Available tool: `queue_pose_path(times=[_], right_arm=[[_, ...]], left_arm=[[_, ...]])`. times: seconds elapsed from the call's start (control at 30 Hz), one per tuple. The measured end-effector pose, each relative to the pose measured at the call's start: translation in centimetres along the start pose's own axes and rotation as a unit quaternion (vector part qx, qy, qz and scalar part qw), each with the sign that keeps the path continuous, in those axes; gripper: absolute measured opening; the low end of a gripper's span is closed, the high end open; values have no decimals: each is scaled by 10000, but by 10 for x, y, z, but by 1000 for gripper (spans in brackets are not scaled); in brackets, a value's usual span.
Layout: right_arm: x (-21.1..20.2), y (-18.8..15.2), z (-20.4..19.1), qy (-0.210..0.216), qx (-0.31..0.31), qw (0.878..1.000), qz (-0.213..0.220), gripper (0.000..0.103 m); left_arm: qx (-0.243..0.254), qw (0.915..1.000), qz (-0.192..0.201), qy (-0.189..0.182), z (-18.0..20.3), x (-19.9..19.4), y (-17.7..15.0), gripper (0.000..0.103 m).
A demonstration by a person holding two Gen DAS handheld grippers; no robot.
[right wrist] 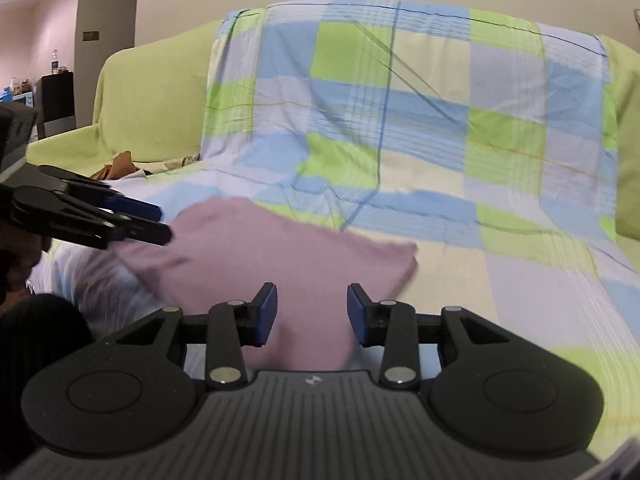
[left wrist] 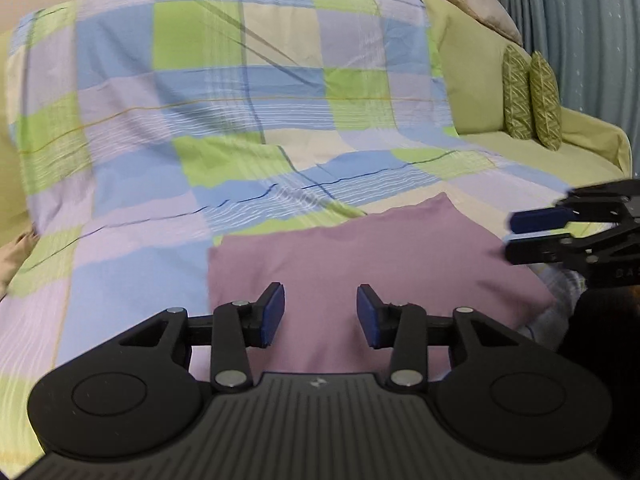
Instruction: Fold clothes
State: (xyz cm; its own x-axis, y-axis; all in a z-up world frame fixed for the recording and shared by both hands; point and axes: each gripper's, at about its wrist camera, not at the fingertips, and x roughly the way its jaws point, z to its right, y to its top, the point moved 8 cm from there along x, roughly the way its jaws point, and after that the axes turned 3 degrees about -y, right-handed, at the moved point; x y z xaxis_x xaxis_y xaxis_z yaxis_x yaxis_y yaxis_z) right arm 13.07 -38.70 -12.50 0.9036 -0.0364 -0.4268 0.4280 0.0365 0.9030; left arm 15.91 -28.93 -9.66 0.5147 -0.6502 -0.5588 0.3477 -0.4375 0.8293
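A folded mauve garment (left wrist: 360,264) lies flat on the checked sheet (left wrist: 224,128) over the sofa seat. My left gripper (left wrist: 320,314) is open and empty, hovering just above the garment's near edge. My right gripper (right wrist: 312,312) is open and empty above the garment's (right wrist: 280,252) near right part. In the left wrist view the right gripper (left wrist: 516,236) reaches in from the right over the garment's right edge. In the right wrist view the left gripper (right wrist: 162,222) reaches in from the left over the garment's left corner.
Two green patterned cushions (left wrist: 532,98) and a beige pillow (left wrist: 476,0) lean on the sofa's right end. Crumpled brown cloth (right wrist: 120,166) lies at the sofa's left end. White cloth (right wrist: 92,280) lies by the garment's near left side. A dark cabinet (right wrist: 56,96) stands far left.
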Motion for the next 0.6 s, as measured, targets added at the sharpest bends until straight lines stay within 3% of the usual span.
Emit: queue_pose_path(times=[0.1, 0.2, 0.33, 0.4, 0.53, 0.6], right_arm=[[26, 1, -5, 150, -42, 9998, -130, 33], [45, -14, -2, 232, -72, 9986, -476, 33], [36, -26, 11, 254, 114, 9986, -450, 33], [35, -23, 11, 211, 155, 9985, -475, 33], [40, -7, 0, 298, 14, 9987, -423, 34], [49, 4, -7, 313, -229, 9987, -337, 34]], left_arm=[[207, 9991, -332, 181, -14, 23, -14, 48], [-76, 9986, -354, 374, -49, 11, -26, 48], [-335, 9968, -313, 661, -80, -6, -26, 47], [-291, 9974, -129, 646, -77, -7, -13, 44], [-96, 9997, 124, 199, -50, 17, 17, 45], [142, 9999, -3, 84, -39, 38, 20, 46]])
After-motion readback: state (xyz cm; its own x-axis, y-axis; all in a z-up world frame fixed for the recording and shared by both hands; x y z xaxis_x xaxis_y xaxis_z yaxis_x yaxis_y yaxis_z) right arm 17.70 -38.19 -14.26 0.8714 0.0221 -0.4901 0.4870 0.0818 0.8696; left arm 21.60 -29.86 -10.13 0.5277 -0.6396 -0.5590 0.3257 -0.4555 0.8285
